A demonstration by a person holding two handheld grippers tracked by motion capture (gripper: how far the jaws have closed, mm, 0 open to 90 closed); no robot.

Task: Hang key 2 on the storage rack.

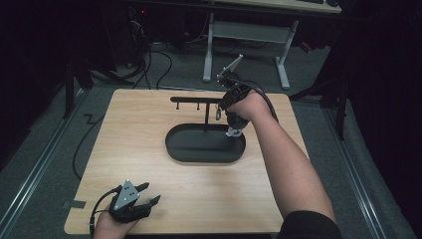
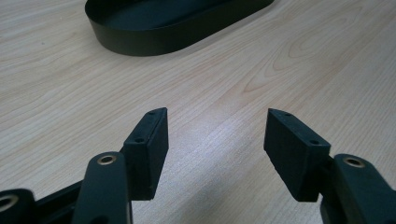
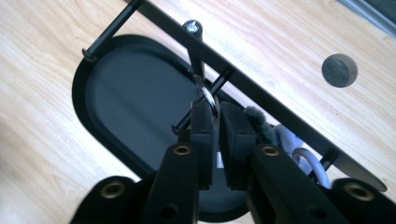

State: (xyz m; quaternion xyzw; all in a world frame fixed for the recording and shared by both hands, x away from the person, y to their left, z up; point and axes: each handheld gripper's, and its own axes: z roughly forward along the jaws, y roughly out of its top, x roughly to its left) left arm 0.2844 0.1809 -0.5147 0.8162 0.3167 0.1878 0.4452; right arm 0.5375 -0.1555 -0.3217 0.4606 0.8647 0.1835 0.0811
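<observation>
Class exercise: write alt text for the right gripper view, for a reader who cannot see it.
The right hand-held gripper pinches a small metal ring at a peg of a black hanging rack. Below lies the rack's black oval tray on a light wooden table.

A light, pale-wood rectangular table [image 1: 149,144] with rounded corners and a visible grain carries the scene, standing on grey carpeted floor [image 1: 45,164]. Near its middle, slightly toward the far right, sits a black oval shallow metal tray [image 1: 184,149] with a low upright wall, its long axis running across the table; from its floor rises a thin black post bearing a horizontal black bar with short pegs [image 1: 191,100]. Something small and white [image 1: 234,132] lies or hangs at the tray's right end, though what it is cannot be told. In the right gripper view a round grey plug [image 3: 339,70] sits flush in the tabletop beyond the bar
</observation>
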